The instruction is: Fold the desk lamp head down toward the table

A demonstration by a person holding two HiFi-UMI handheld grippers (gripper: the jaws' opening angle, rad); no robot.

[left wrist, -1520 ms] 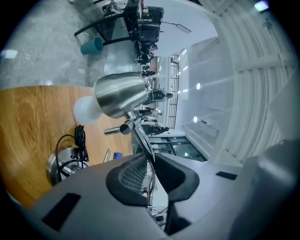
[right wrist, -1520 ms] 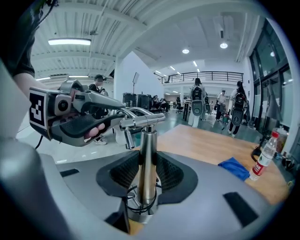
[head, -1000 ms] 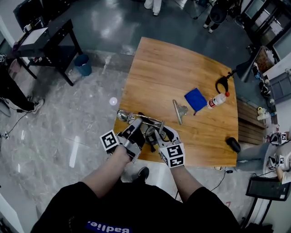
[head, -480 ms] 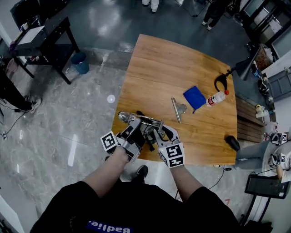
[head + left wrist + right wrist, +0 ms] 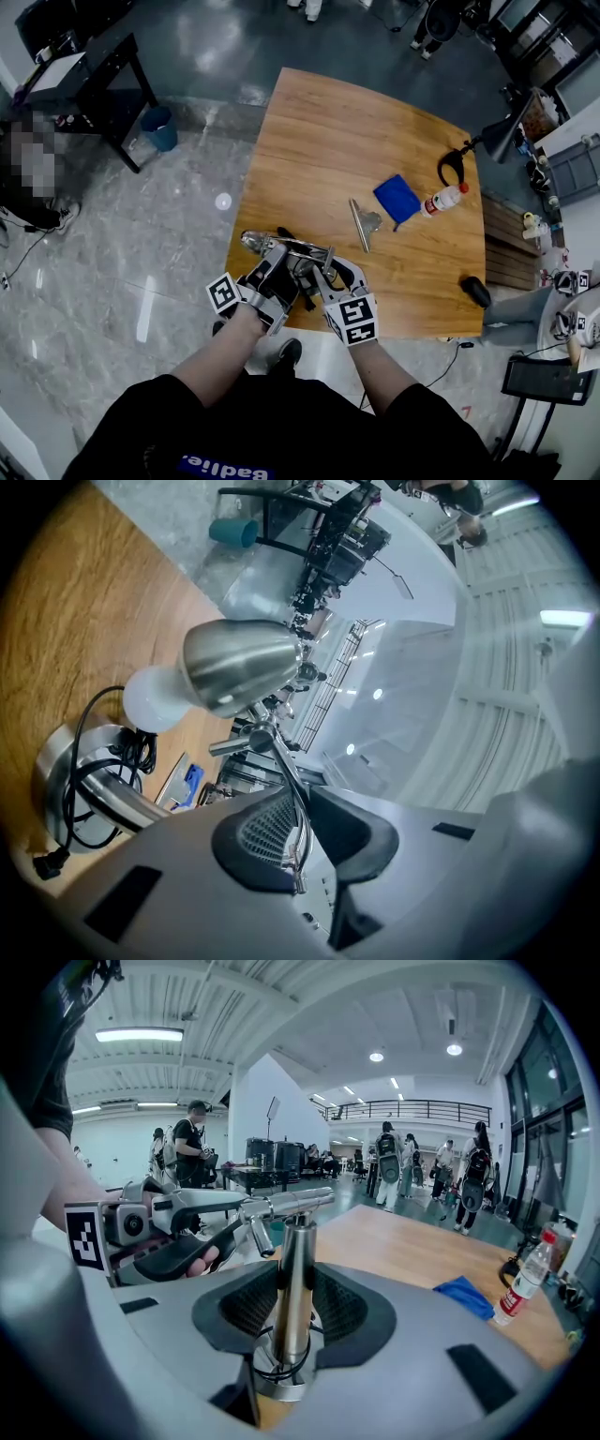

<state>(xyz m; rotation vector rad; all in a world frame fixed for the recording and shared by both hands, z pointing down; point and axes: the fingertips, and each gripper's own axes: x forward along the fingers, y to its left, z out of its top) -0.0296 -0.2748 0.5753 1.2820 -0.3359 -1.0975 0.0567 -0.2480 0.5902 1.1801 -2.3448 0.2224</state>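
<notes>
The desk lamp stands at the near edge of the worktop, in the lower middle of the head view, with both grippers on it. Its head is a brushed-metal shade with a white bulb at its mouth. It sits at the upper left of the left gripper view, mouth tilted down and left toward the round base and the bunched black cord.

From the joint behind the shade a thin arm runs straight back into the left gripper. That gripper's jaws are nearly together and pinch the rod between the ribbed pads. The right gripper stands wider, its pads set against either side of the thick upright post, low down, just above the base.

The coming move likely turns on one line — the arm's long axis. In the head view it runs roughly level across the frame, from the top of the post leftward to the shade near the worktop's left edge. The head lies just beyond the left gripper's tip along that line, so the left hand is the nearer one for tipping it down. The right looks placed to steady the post.

A blue cloth and a bottle lie well apart, toward the upper right.
</notes>
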